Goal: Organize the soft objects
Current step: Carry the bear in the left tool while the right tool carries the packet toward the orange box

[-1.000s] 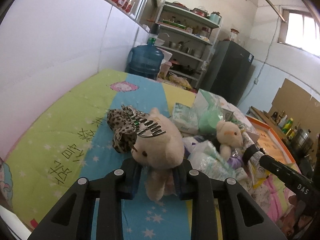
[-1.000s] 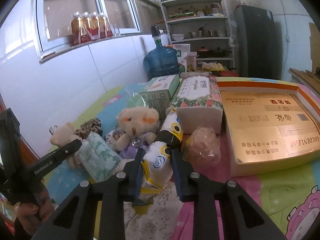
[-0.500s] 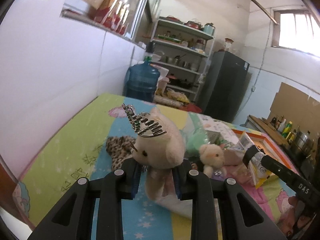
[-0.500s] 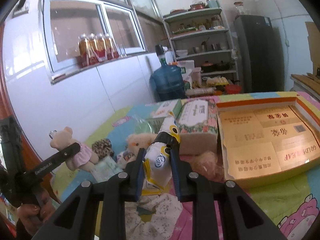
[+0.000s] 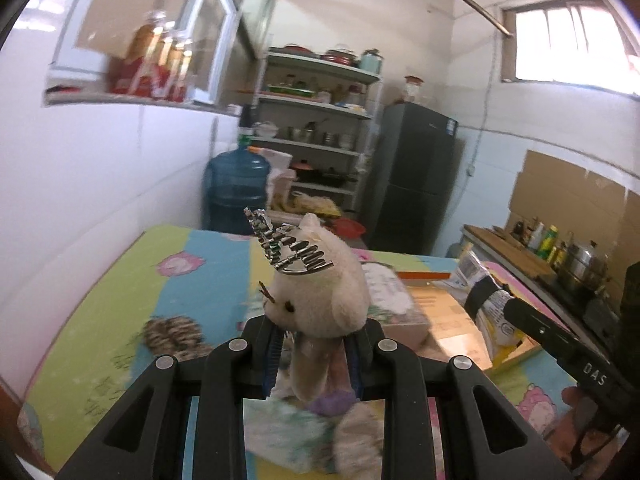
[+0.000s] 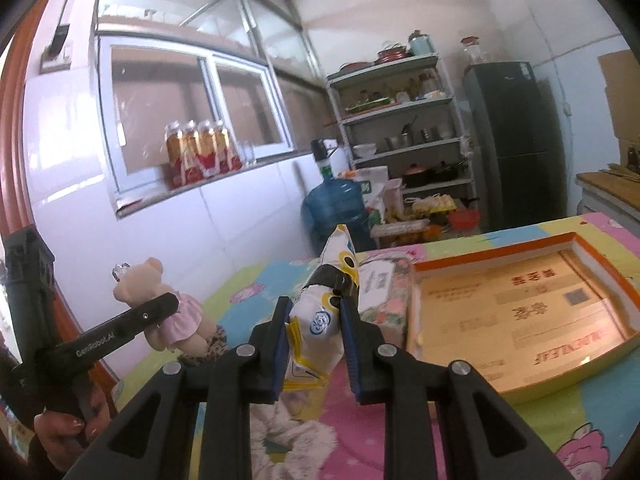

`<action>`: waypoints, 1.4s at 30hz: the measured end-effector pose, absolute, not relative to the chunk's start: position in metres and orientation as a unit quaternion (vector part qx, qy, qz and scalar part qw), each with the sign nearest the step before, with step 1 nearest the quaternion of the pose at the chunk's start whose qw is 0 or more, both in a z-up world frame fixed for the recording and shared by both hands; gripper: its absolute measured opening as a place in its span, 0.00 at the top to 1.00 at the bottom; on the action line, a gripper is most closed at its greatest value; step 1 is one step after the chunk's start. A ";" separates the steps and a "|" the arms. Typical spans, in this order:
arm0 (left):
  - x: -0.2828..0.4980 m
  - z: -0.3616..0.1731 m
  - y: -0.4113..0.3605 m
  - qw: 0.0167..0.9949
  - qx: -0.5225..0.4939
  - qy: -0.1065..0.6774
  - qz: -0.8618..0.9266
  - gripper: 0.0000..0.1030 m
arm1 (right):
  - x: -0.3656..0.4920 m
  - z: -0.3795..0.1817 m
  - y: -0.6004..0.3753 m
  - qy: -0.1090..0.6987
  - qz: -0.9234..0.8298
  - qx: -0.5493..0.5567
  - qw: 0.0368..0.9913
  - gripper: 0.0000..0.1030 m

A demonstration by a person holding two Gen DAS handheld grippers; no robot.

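**Bear in my left, packet in my right, both off the bed**

My left gripper [image 5: 314,354] is pinching a cream bear [image 5: 320,300] by its body, pads pressed into the plush just under the head. The bear sits upright between the fingers, a silver crown [image 5: 286,246] tilted on its head, and in the right wrist view it shows a pink skirt. It hangs clear above the bed [image 5: 120,292].

My right gripper [image 6: 314,344] is clamped on a white and yellow packet [image 6: 320,316], which stands up between the pads with its top corner pointing away from me. It is also held above the bed.

Below the bear, a leopard-print thing [image 5: 172,332] lies on the bed to the left. To the right, a floral tissue pack [image 6: 384,296] rests just beside an open orange box [image 6: 520,312].
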State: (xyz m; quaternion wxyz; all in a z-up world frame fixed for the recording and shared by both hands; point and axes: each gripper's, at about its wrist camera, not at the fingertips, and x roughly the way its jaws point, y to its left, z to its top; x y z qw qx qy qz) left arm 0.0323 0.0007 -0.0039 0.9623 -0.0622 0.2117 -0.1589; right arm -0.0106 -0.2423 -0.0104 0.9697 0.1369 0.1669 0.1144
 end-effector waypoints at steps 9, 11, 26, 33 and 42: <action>0.036 0.001 -0.070 0.946 -0.050 0.220 -0.233 0.73 | -0.022 -0.010 -0.291 0.152 0.073 0.154 0.974 0.76; 0.038 0.001 -0.086 0.942 -0.048 0.222 -0.248 0.73 | -0.025 -0.012 -0.301 0.151 0.067 0.156 0.974 0.76; 0.066 -0.012 -0.186 0.919 -0.052 0.241 -0.306 0.73 | -0.030 -0.032 -0.371 0.144 0.013 0.178 0.973 0.77; 0.095 -0.037 -0.222 0.907 -0.052 0.285 -0.305 0.73 | -0.014 -0.052 -0.401 0.165 -0.004 0.192 0.967 0.78; 0.121 -0.062 -0.249 0.898 -0.046 0.317 -0.301 0.73 | -0.009 -0.073 -0.444 0.142 -0.012 0.254 0.957 0.78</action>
